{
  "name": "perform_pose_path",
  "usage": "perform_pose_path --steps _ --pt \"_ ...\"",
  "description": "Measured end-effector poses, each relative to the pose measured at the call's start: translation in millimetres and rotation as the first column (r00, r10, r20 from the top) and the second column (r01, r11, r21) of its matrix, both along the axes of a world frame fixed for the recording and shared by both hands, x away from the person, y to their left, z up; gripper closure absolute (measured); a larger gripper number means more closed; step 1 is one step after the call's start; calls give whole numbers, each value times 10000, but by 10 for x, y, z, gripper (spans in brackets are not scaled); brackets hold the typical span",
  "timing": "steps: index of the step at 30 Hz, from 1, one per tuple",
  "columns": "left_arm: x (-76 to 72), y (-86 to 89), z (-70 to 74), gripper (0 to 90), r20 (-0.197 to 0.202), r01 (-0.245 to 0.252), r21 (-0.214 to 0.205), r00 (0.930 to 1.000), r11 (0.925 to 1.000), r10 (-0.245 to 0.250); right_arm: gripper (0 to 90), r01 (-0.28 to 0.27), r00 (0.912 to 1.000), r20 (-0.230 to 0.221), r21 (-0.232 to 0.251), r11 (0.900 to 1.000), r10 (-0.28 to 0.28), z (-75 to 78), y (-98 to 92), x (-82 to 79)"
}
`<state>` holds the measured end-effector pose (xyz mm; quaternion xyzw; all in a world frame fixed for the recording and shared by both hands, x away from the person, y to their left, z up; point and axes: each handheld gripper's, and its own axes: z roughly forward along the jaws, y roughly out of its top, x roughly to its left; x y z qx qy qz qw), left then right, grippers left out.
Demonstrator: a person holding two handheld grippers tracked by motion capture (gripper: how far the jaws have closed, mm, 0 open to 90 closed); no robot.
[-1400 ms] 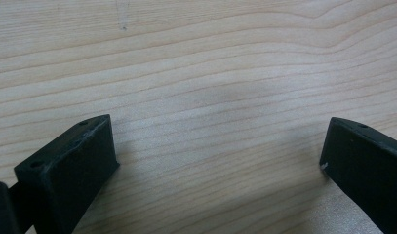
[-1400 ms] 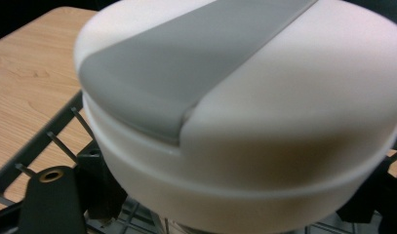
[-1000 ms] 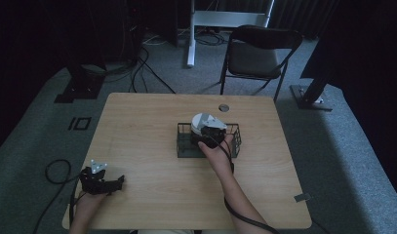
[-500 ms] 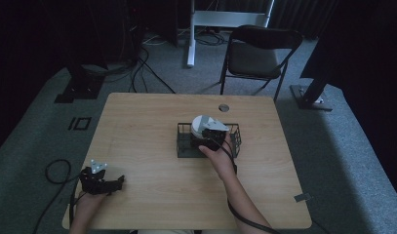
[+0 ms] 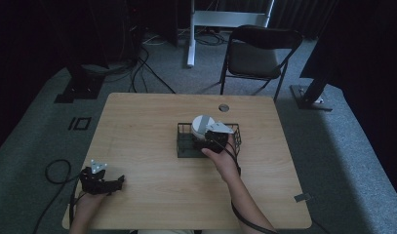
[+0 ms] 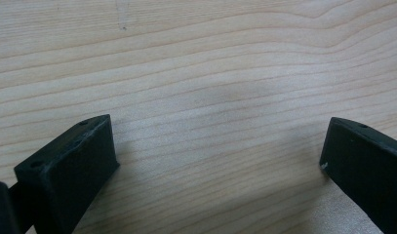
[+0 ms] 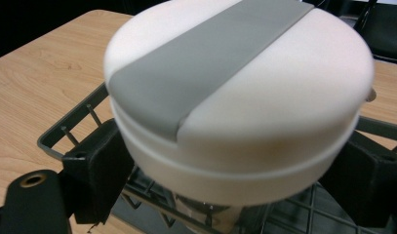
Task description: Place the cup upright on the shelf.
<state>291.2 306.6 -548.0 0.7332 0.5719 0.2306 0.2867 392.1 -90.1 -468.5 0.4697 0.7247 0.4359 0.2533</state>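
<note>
R gripper [image 5: 211,139]: jaws clamped on both sides of lid [image 7: 240,92], white w/ grey stripe, tilted, held over basket [image 5: 185,147].
R arm: reached fwd from bottom edge to mid-table, hand [image 5: 224,161] just behind gripper.
Basket: dark wire, right under jaws; sth pale under lid, can't tell what.
L gripper [image 6: 215,156]: jaws spread wide, nothing between, bare table [image 6: 201,73] under them.
L hand [image 5: 91,197]: low at near-left corner, well apart from R gripper.

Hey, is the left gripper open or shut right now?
Open. The left gripper has its jaws spread wide over bare wooden table, nothing between them.
</note>
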Motion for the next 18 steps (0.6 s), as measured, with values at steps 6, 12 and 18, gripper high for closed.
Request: perform_pose_path --steps 6,12,18 --pt "0 0 0 1 -3 2 2 10000 10000 -2 121 -137 9999 68 94 9999 136 14 -30 -52" --pt "0 0 0 1 -4 2 -1 10000 10000 -2 121 -297 9995 127 46 9995 296 17 -67 -119" --pt "0 1 0 1 -7 7 4 10000 10000 -7 121 -371 9987 337 31 9993 370 53 -116 -194"
